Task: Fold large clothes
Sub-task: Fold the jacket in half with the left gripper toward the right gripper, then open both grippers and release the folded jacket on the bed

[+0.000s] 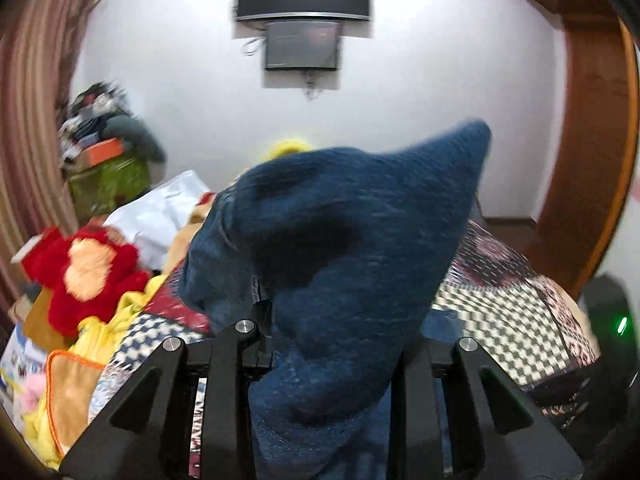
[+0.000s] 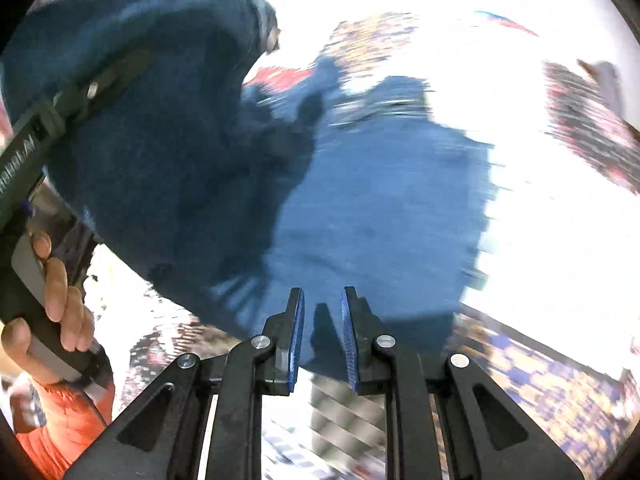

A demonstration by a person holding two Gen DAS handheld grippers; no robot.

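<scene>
In the left wrist view, the left gripper (image 1: 320, 344) is clamped on a dark blue knitted garment (image 1: 344, 216), a sweater by the look of it. The cloth bunches up over the fingers, hiding their tips, and rises to a peak at the upper right. Behind it lies a bed with a patchwork checkered cover (image 1: 500, 312), and at the left a red plush toy (image 1: 86, 268) sits on yellow cloth (image 1: 120, 320). A black wall-mounted screen (image 1: 302, 46) hangs on the white wall.

In the right wrist view, the right gripper (image 2: 323, 336) holds nothing: its blue-padded fingers (image 2: 298, 340) stand close together with a narrow gap, over the garment spread flat on the bed. At the left, a hand (image 2: 60, 312) grips the other gripper's handle, blue cloth draped over that tool.
</scene>
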